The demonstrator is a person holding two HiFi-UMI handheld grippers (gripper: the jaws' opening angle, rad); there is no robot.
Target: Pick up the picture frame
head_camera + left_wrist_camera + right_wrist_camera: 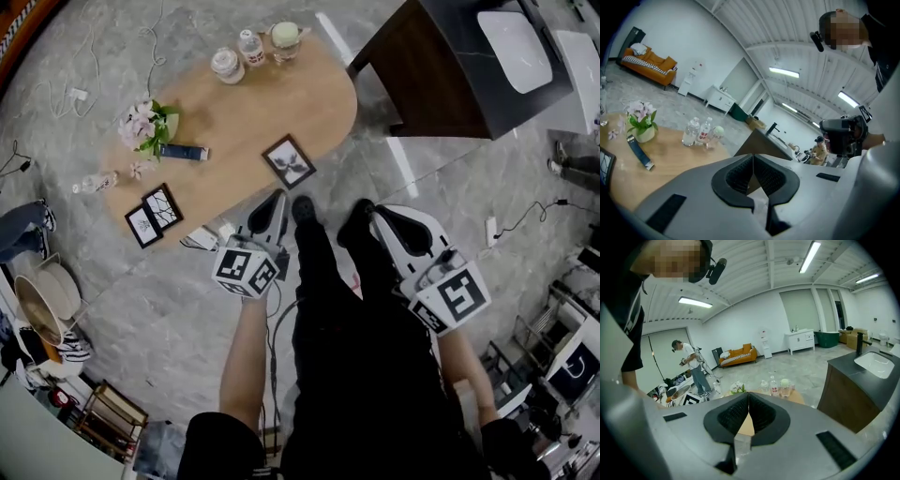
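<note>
Three black picture frames lie on the oval wooden table. One frame is near the table's front edge, and a pair of frames sits at the left end. My left gripper hangs just in front of the table edge, below the single frame, shut and holding nothing. My right gripper is off the table to the right, also shut and empty. In the left gripper view the jaws meet over the tabletop, and a frame's corner shows at far left. The right gripper points toward the table.
On the table stand a flower pot, a blue flat object, and bottles and jars at the far end. A dark counter with a white sink stands to the right. Cables lie on the floor. Another person stands in the distance.
</note>
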